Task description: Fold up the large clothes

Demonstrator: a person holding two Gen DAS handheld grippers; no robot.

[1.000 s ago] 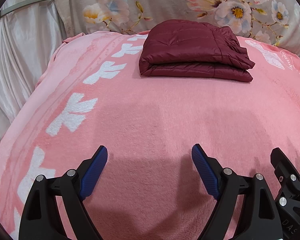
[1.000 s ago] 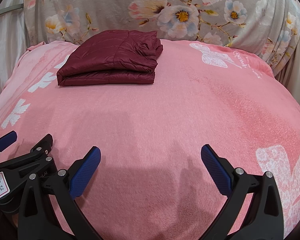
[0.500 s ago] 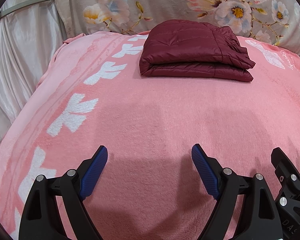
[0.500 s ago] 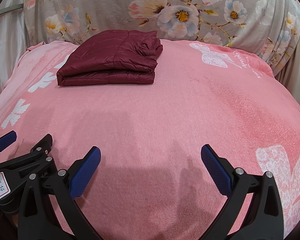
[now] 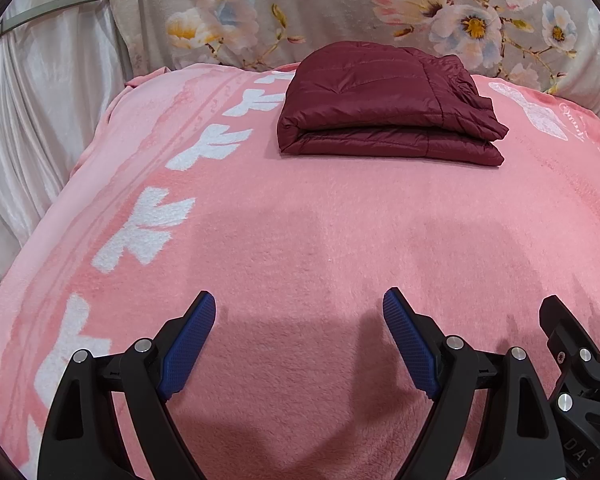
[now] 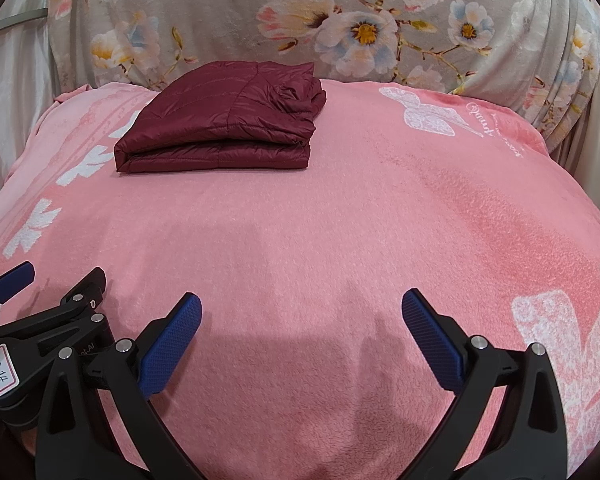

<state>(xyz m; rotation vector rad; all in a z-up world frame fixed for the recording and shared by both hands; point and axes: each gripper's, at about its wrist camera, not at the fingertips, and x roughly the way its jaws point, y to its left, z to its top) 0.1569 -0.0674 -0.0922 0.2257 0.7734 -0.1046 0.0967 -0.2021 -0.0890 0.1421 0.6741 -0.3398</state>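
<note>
We see a soft pink blanket (image 5: 300, 220) with white shapes along its left side and on the right, a grey cloth with big flowers (image 6: 300, 20) at the far end behind it, and a shiny white curtain (image 5: 40, 120) on the far left.

A bed is spread with a pink fleece blanket (image 5: 300, 240) printed with white bow-like shapes running along its edge from about 7 o'clock up to 11 o'clock in the left wrist view. Directly on the blanket, near 12 o'clock toward the far end, lies a folded maroon quilted jacket (image 5: 384, 108), stacked flat in layers. Behind the far edge rises a grey floral cover (image 6: 340, 20).
</note>
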